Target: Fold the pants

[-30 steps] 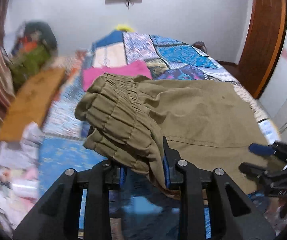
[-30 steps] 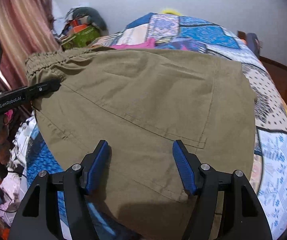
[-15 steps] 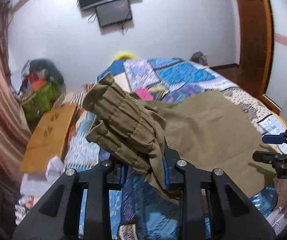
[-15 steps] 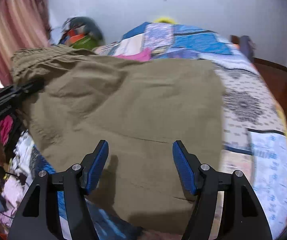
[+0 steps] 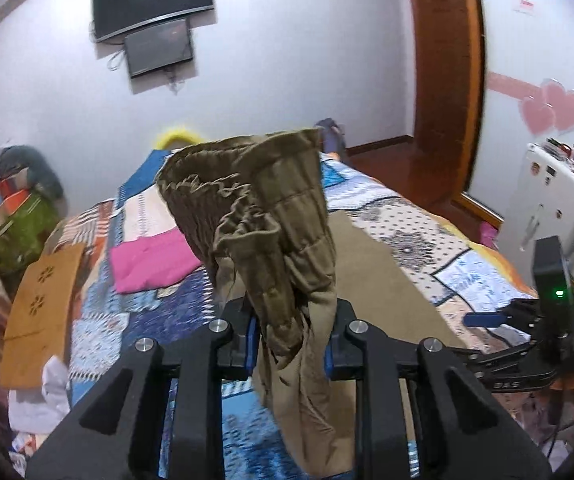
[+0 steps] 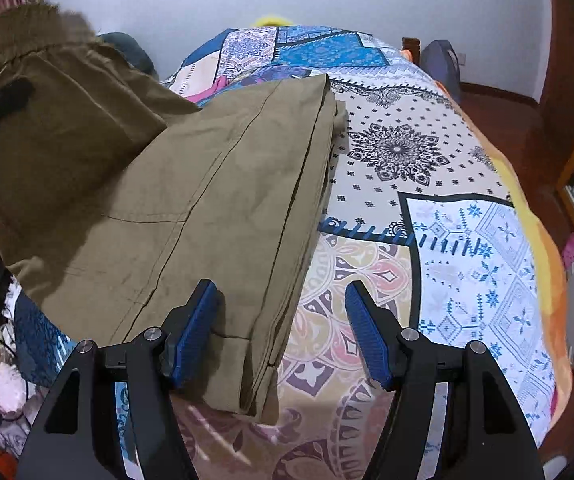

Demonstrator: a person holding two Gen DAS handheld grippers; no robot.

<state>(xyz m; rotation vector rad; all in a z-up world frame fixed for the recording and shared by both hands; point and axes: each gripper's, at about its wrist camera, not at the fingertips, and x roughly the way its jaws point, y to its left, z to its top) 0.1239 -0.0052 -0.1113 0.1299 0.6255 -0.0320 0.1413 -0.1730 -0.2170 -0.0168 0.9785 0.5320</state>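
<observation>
The pants (image 6: 215, 208) are partly folded: the legs lie doubled on the bed (image 6: 467, 240), the gathered waistband raised at left, clamped in the left gripper (image 5: 290, 344). The right gripper (image 6: 281, 332) is held wide open, empty, near the hems; the final fold remains

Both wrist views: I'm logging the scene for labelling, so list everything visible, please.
pants: one, olive, legs flat on the bed, waistband lifted
bedspread: one, patchwork blue, white and pink, covering the bed
pink cloth: one, magenta, on the bed beyond the pants
screens: two, black, on the far wall
wooden board: one, tan, at the bed's left edge
clutter pile: one, green and orange, far left corner
door frame: one, brown, far right
left tongs: black with blue pads, shut on the waistband
right tongs: black with blue pads, open above the leg hems
</observation>
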